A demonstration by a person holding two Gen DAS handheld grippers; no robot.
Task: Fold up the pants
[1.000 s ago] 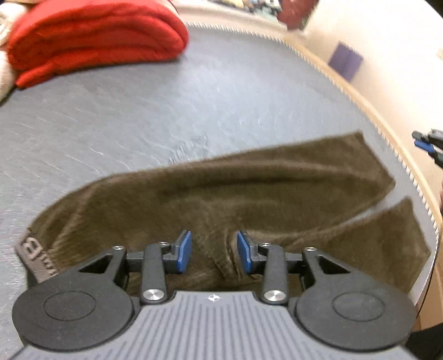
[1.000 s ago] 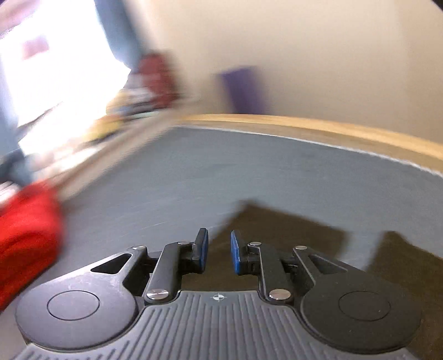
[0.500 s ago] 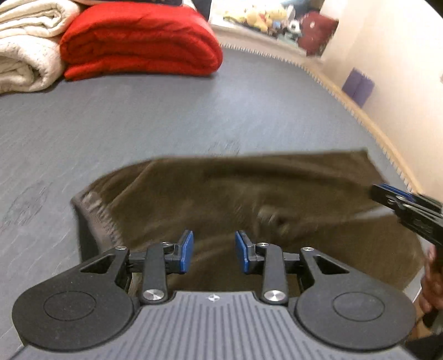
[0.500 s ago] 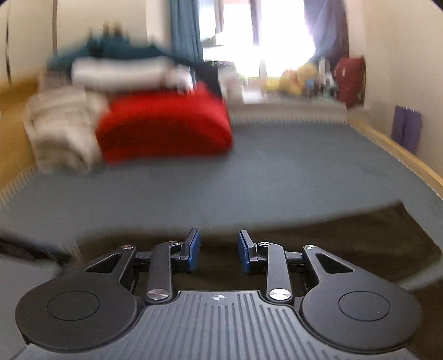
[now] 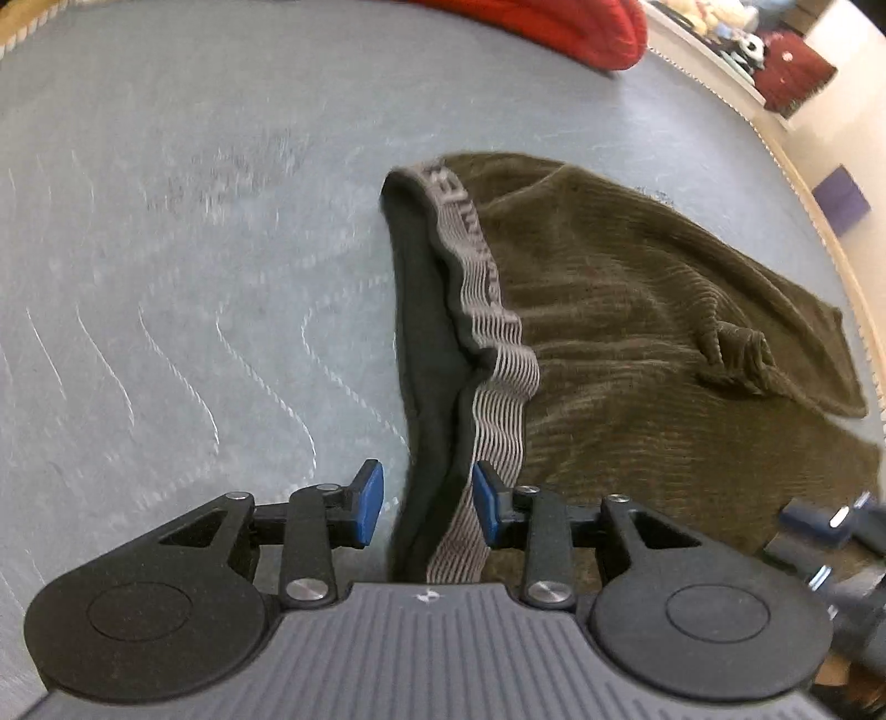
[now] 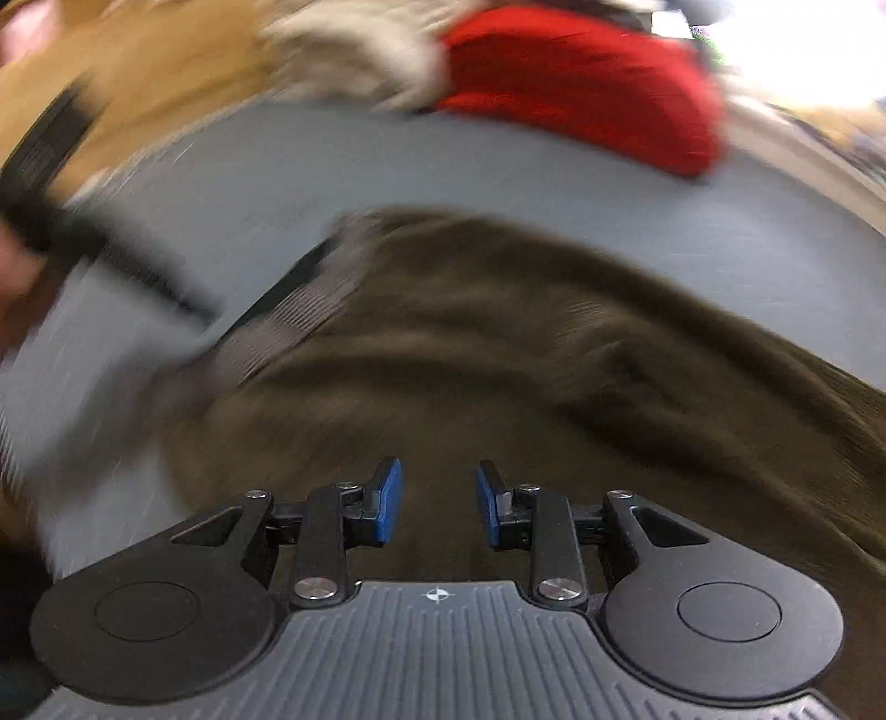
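Ribbed brown corduroy pants [image 5: 637,310], striped elastic waistband [image 5: 487,310].

The left wrist view looks steeply down, close over the pants' [image 5: 637,310] waistband [image 5: 482,288], along its tool [image 5: 426,507] toward the bed's [image 5: 166,221] far edge. The right wrist view, blurred, looks down close over the pants [image 6: 470,360] toward the same edge. Both share the waistband [image 6: 288,327], the bed [image 6: 720,249] and a red blanket [image 5: 581,27] [image 6: 581,77] at that far edge.
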